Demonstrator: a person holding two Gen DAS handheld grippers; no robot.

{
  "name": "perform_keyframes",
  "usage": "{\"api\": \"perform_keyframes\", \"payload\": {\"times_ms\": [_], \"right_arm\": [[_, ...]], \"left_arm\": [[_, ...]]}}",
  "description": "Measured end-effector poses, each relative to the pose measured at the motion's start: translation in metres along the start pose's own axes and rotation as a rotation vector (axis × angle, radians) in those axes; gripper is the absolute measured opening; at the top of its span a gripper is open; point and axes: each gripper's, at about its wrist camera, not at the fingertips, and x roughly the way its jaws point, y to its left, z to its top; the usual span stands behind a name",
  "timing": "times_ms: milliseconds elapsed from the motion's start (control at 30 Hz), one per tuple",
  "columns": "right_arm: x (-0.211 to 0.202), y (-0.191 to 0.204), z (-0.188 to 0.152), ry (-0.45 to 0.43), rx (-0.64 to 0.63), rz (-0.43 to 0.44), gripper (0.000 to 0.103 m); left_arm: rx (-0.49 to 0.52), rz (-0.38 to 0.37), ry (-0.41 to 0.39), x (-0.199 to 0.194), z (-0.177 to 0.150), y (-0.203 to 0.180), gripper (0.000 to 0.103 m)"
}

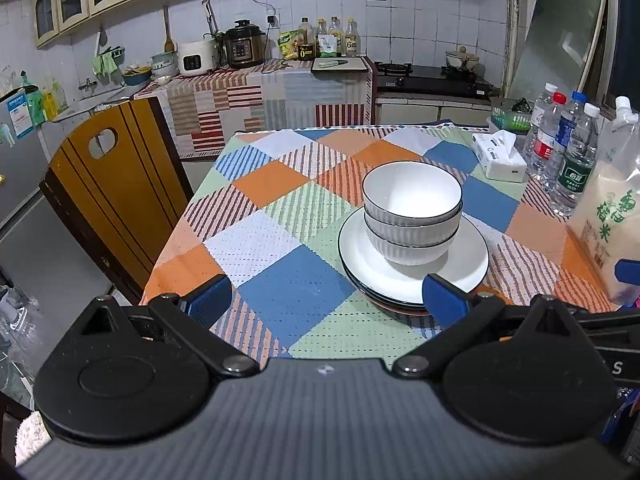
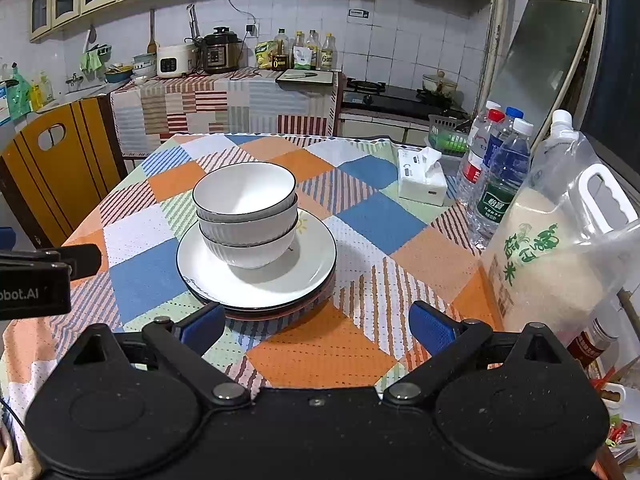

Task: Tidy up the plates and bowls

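Checked tablecloth [image 2: 320,344] covers the table — plate stack [image 2: 256,280], tissue box [image 2: 420,184], bottles [image 2: 500,184], rice bag [image 2: 540,264].

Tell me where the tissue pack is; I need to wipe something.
The tissue pack sits on the table's far right side, beside the water bottles, beyond the stacked bowls.
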Motion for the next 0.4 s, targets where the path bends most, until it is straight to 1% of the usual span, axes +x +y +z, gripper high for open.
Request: {"api": "perform_keyframes", "payload": {"times_ms": [233,400], "right_arm": [[0.0012,-0.0004,-0.0009,0.006,-0.002,-0.006,0.100],[0.0009,-0.0013,-0.0015,0.006,-0.004,-0.008,0.100]], "left_arm": [[0.001,-0.002,-0.017,-0.0018,-0.0026,-0.0011,0.103],[0.003,0.002,-0.014,-0.0021,-0.0027,-0.0009,0.103]]}}
